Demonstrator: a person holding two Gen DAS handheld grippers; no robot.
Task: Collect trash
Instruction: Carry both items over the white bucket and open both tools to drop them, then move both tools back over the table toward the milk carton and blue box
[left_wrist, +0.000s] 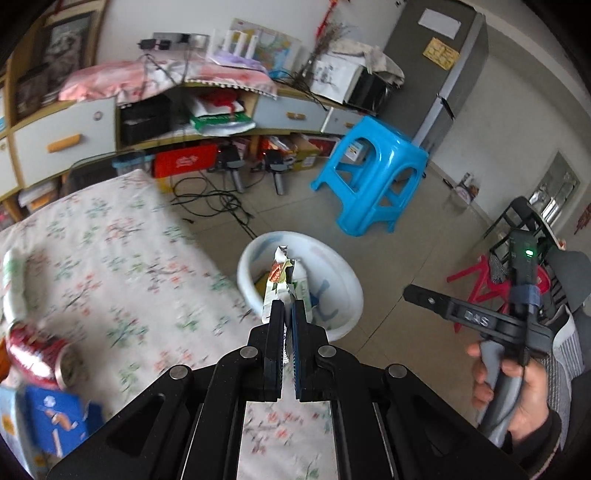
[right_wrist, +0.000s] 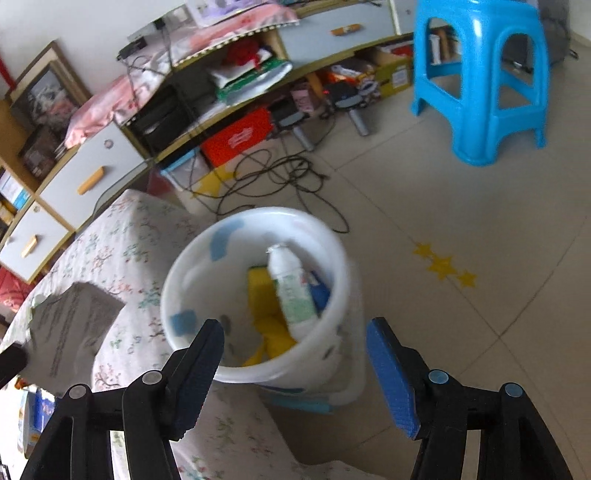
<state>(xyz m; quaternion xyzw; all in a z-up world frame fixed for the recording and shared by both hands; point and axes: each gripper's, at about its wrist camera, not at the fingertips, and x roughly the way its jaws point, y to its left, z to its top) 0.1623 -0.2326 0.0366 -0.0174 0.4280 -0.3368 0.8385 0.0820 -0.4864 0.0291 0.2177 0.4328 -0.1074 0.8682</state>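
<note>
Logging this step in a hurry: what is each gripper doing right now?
Left gripper: shut on a wrapper, above the bin.
Right gripper: open, holding nothing, near the bin.

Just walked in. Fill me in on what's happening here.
A person is clearing trash off a table with a floral cloth, one tool in each hand. The left tool is shut on a crumpled wrapper, held up in line with the white bin on the floor beside the table. The right tool is open and empty, pointing at the bin, which already holds a white bottle and yellow packaging. A red can and a blue carton lie on the table.
</note>
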